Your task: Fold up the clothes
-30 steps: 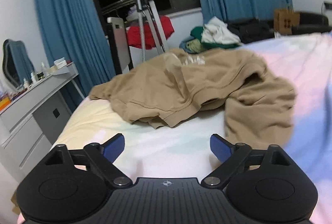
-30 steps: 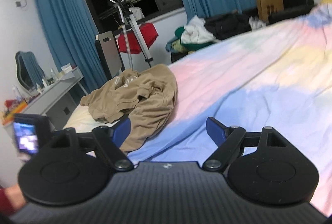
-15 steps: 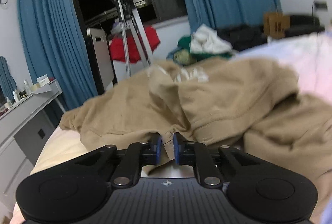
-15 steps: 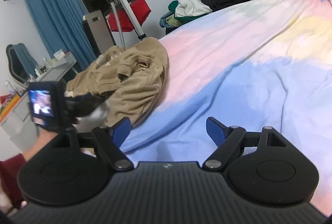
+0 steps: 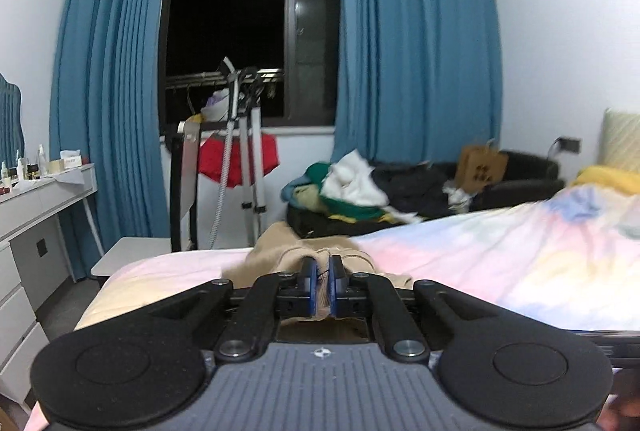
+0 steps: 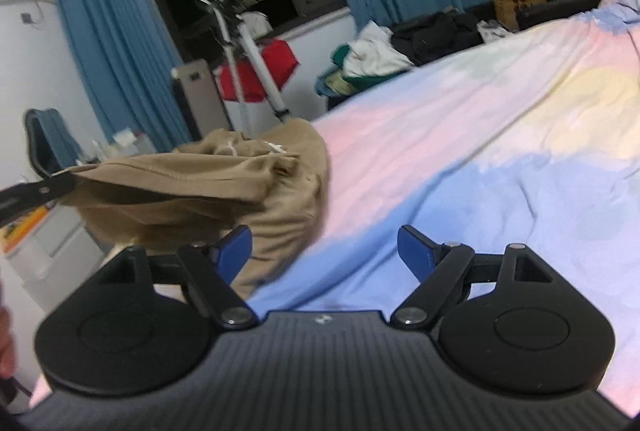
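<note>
Between left tongs (image 5: pixel 322 281): lifted sweatshirt (image 6: pixel 208 187), formerly flat.

The pastel bedsheet (image 6: pixel 460 159) is lying bare from twelve to three o'clock of the right gripper (image 6: pixel 324 251), giving open passage. At ten o'clock the tan garment (image 6: pixel 192 183) is hanging lifted, blocking that side. Past the bed's far edge, a tripod (image 6: pixel 248 59) and a clothes pile (image 6: pixel 372 59) are standing in the way.
</note>
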### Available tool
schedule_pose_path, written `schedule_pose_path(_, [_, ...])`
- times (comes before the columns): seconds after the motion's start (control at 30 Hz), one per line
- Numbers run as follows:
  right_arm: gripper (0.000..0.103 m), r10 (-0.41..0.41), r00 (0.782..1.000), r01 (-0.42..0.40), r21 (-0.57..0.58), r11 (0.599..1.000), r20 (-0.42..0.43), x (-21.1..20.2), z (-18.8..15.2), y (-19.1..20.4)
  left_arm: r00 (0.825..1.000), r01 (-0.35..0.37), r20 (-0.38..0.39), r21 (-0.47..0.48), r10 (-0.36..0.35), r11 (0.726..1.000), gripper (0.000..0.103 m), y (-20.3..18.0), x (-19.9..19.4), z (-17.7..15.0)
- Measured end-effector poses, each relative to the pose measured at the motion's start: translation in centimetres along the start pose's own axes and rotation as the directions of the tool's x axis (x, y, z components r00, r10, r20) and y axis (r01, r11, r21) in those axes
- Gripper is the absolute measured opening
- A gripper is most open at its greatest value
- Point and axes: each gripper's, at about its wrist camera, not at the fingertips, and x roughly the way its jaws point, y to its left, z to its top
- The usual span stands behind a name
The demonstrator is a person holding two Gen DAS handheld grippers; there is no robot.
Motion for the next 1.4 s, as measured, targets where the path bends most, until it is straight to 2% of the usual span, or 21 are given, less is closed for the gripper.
schedule_pose_path(0.13, [0.082,0.112,0.993,-0.113,-0.014,0.994,-0.020,-1.9,0.0,1.4,0.999,0.035,0.006,-0.054,-0.035,0.998,0.006,-0.7,-6.4,0.1])
schedule_pose_path(0.27, [0.082,0.228,0.968,-0.236,-0.078,0.969,-0.103,-3.0,-1.1,4.0,0.999,0.034,-0.014,-0.099,-0.035,0.995,0.006,-0.5,-10.2,-1.9])
schedule_pose_path(0.37, [0.082,0.252,0.952,-0.280,-0.160,0.947,-0.172,-2.6,-2.8,6.4,0.999,0.037,-0.020,-0.149,-0.041,0.988,0.006,0.5,-11.0,-3.0])
schedule_pose_path(0.5, [0.081,0.223,0.947,-0.270,-0.198,0.942,-0.231,-0.1,-4.1,7.7,0.999,0.043,-0.009,-0.207,-0.046,0.977,0.006,1.8,-10.6,-3.3])
schedule_pose_path(0.57, [0.080,0.208,0.947,-0.249,-0.151,0.957,-0.246,2.0,-4.3,7.4,0.999,0.049,-0.004,-0.241,-0.051,0.969,0.006,2.5,-10.1,-3.4])
schedule_pose_path(0.67, [0.075,0.190,0.955,-0.217,-0.102,0.971,-0.227,4.4,-4.3,6.7,0.999,0.032,-0.015,-0.244,-0.037,0.969,0.007,3.1,-9.1,-4.0])
schedule_pose_path(0.7, [0.073,0.193,0.958,-0.213,-0.076,0.974,-0.212,4.8,-4.2,6.3,0.999,0.026,-0.024,-0.245,-0.032,0.969,0.007,3.1,-8.8,-4.2])
schedule_pose_path(0.83, [0.041,0.193,0.974,-0.190,0.036,0.981,-0.122,5.0,-3.2,4.4,0.996,-0.019,-0.091,-0.213,0.000,0.977,0.007,3.1,-7.0,-5.2])
schedule_pose_path(1.0, [0.037,0.139,0.990,-0.142,0.154,0.978,0.031,2.6,-1.2,2.0,0.987,-0.009,-0.159,-0.146,-0.015,0.989,0.007,1.2,-5.7,-6.5])
schedule_pose_path(1.07, [0.037,0.094,0.993,-0.103,0.145,0.984,0.069,2.0,-0.8,1.5,0.986,0.001,-0.168,-0.132,-0.024,0.991,0.007,0.6,-5.5,-6.8])
schedule_pose_path(1.1, [0.037,0.076,0.995,-0.085,0.134,0.987,0.069,2.1,-0.8,1.4,0.986,0.007,-0.166,-0.129,-0.028,0.992,0.007,0.4,-5.5,-6.9])
schedule_pose_path(1.2, [0.039,0.071,0.997,-0.067,0.133,0.989,-0.024,3.9,-1.5,0.9,0.988,0.004,-0.155,-0.130,-0.024,0.992,0.006,0.2,-5.6,-6.8])
schedule_pose_path(1.3, [0.039,0.041,0.993,-0.036,0.042,0.998,-0.111,5.9,-2.8,1.3,0.990,-0.010,-0.142,-0.176,-0.015,0.984,0.006,1.0,-5.8,-6.6])
schedule_pose_path(1.4, [0.037,0.036,0.994,-0.039,-0.033,0.999,-0.099,6.0,-3.0,2.2,0.990,-0.028,-0.143,-0.196,-0.001,0.980,0.006,1.5,-5.7,-6.6])
